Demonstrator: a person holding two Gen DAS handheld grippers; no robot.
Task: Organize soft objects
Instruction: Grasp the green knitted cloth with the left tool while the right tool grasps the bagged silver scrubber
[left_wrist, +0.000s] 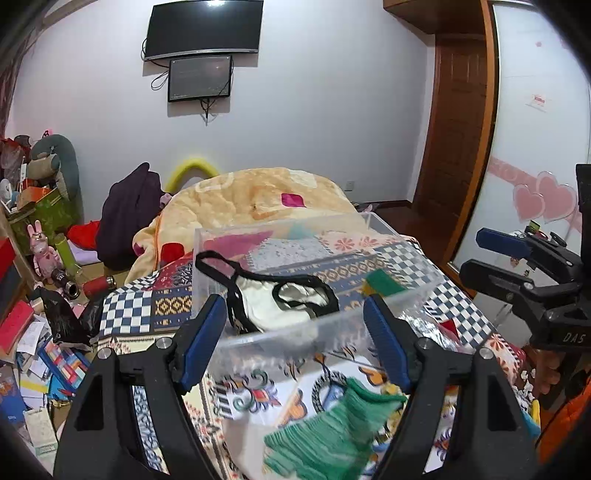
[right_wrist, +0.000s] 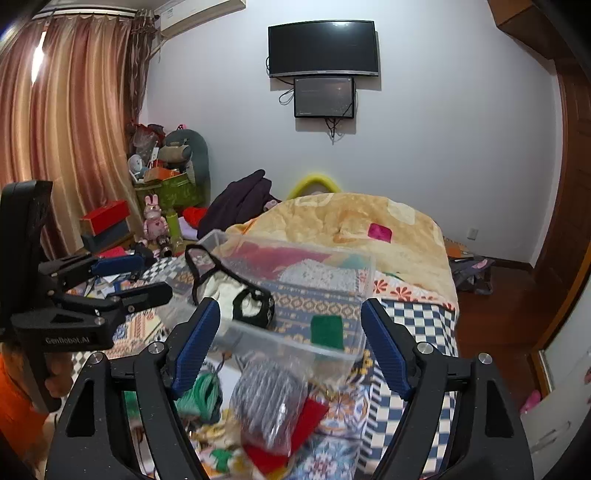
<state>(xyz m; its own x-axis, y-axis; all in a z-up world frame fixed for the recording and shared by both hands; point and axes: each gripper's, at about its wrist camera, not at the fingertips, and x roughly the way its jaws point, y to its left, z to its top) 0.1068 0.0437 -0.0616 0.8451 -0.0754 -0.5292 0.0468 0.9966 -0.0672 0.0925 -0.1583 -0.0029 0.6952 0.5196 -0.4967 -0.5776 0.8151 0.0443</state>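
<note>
Clear plastic bin (left_wrist: 295, 328) on the bed (left_wrist: 173, 306) already holds a white cloth (left_wrist: 273, 302). We hold each hand-held gripper wide and empty, left (left_wrist: 295, 343) and right (right_wrist: 290, 347); the green knit piece (left_wrist: 332, 428) and bagged item (right_wrist: 266, 402) remain outside.

My left gripper (left_wrist: 295, 334) is matt black plastic with ribbed blue rubbery pads (left_wrist: 205, 341) and bright metal pins. The clear rectangular plastic bin (left_wrist: 332, 325) is smooth and glossy, holding a white cloth garment with black elastic trim (left_wrist: 275, 299). A green ribbed knit cloth (left_wrist: 332, 432) lies on the patterned woven bedspread (left_wrist: 173, 306). The yellow blanket (left_wrist: 258, 195) looks plush.
</note>
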